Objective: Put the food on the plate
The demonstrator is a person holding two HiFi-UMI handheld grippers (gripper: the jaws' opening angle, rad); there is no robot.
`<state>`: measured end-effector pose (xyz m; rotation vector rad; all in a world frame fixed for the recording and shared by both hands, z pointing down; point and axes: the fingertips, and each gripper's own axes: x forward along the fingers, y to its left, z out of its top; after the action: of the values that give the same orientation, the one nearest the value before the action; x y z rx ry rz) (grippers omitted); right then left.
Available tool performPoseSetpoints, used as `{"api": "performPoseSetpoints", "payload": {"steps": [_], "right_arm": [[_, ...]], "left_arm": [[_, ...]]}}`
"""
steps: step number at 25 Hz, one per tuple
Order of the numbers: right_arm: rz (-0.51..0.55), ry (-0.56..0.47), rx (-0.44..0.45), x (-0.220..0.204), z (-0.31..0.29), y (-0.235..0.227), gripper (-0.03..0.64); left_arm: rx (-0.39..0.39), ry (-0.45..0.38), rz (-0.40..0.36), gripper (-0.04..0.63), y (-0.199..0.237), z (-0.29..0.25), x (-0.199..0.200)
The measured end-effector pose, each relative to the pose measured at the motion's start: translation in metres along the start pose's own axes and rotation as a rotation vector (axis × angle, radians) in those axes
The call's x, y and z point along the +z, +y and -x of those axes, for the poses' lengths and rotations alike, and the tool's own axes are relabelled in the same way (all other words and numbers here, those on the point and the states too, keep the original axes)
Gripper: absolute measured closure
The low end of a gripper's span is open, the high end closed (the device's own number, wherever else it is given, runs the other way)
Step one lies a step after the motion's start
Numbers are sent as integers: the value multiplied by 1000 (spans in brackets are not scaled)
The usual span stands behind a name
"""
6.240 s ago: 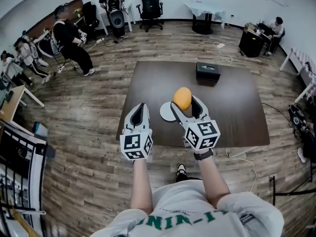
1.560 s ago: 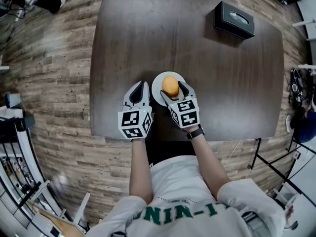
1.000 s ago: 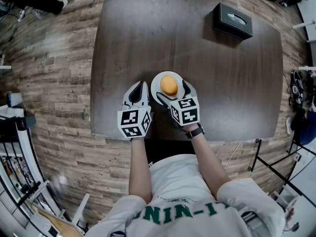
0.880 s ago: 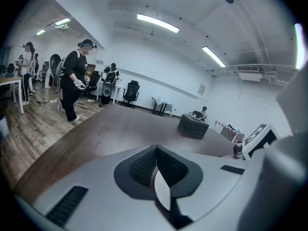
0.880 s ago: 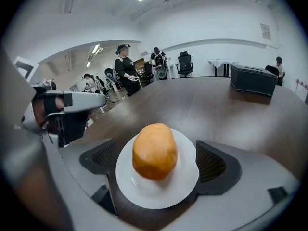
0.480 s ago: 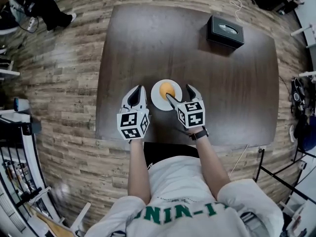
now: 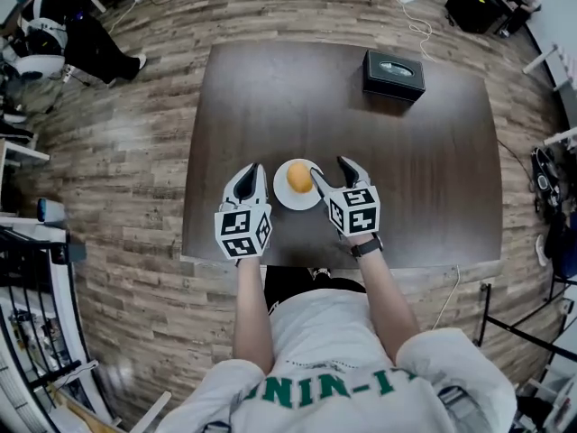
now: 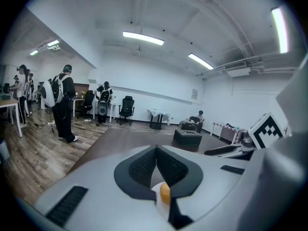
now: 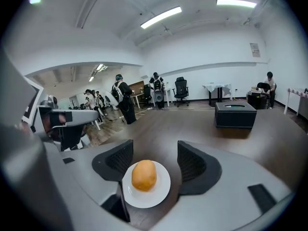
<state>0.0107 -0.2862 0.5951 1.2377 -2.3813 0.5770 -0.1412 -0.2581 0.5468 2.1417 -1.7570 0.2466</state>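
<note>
An orange, egg-shaped piece of food (image 7: 299,177) lies on a small white plate (image 7: 287,196) near the front edge of the dark table (image 7: 415,179). My right gripper (image 7: 332,171) hovers just right of the plate. Its jaws are apart and closing, and no pad touches anything. In the right gripper view the food (image 9: 144,175) rests on the plate (image 9: 161,192) below and beyond the jaws. My left gripper (image 7: 251,173) sits just left of the plate, shut and empty. In the left gripper view, a sliver of food (image 8: 165,193) shows under its closed fingertips (image 8: 156,149).
A black tissue box (image 7: 394,75) stands at the table's far right, also seen as the box (image 9: 235,114) ahead of the right gripper. Wood floor surrounds the table. People (image 7: 54,34) and office chairs stand far off to the left.
The right gripper let go of the food on the plate, drew back toward the right and its jaws have narrowed. The left gripper has stayed shut beside the plate.
</note>
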Motion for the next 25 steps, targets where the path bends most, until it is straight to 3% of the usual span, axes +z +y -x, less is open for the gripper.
{"api": "performPoseSetpoints", "payload": {"steps": [15,25], "right_arm": [[1,-218,28,83,73,15,452],[85,-315,-50,115,125,19,502]], "left_arm": [[-18,-140,-92,583,-36,50,70],[3,-208,-120,583,-50,85,98]]}}
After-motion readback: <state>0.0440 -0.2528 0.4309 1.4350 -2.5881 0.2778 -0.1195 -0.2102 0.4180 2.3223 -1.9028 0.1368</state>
